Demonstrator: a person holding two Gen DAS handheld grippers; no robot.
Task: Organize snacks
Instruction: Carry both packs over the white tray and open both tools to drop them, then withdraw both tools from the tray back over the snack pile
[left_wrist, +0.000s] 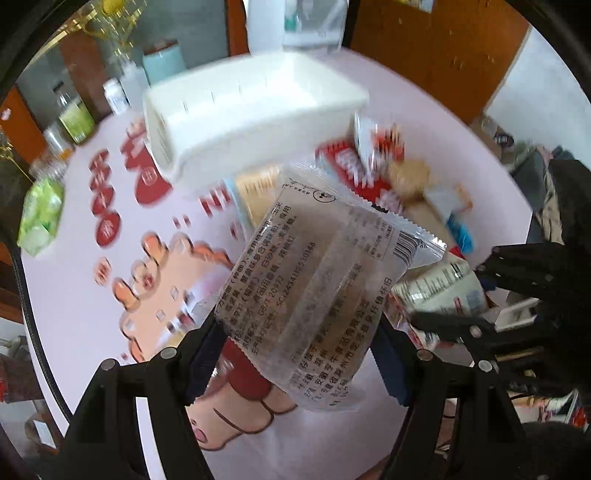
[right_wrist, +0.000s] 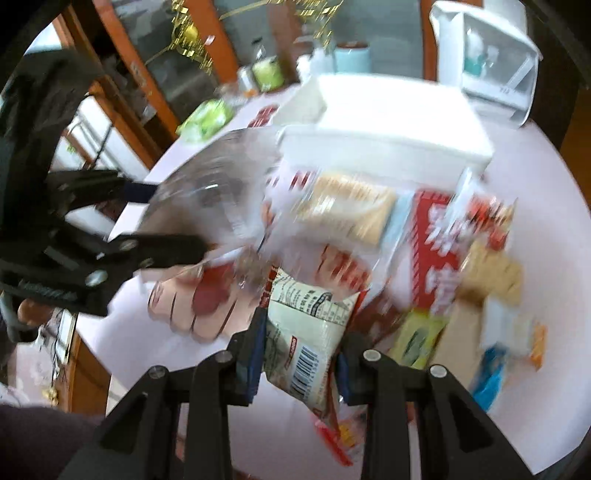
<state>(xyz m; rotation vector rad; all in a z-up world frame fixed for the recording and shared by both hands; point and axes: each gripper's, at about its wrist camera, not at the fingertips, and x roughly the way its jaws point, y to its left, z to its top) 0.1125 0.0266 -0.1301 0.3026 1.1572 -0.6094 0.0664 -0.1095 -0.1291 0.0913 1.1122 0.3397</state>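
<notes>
My left gripper (left_wrist: 295, 350) is shut on a clear snack packet (left_wrist: 317, 280) printed with black text, held above the round table. At the left of the right wrist view that same left gripper (right_wrist: 173, 225) and its clear packet (right_wrist: 218, 188) show as a blur. My right gripper (right_wrist: 301, 354) is shut on a white packet with a barcode (right_wrist: 306, 332); in the left wrist view this white packet (left_wrist: 439, 288) hangs at the right in the right gripper (left_wrist: 454, 295). A white bin (left_wrist: 251, 114) stands open at the far side, behind a pile of snacks (right_wrist: 436, 236).
The table (left_wrist: 81, 325) carries a pale printed cover with red lettering. Bottles and jars (left_wrist: 74, 118) line its far left edge beside a green packet (left_wrist: 40, 218). A white rack (right_wrist: 495, 55) stands behind the bin. Loose red, yellow and blue packets lie at the right.
</notes>
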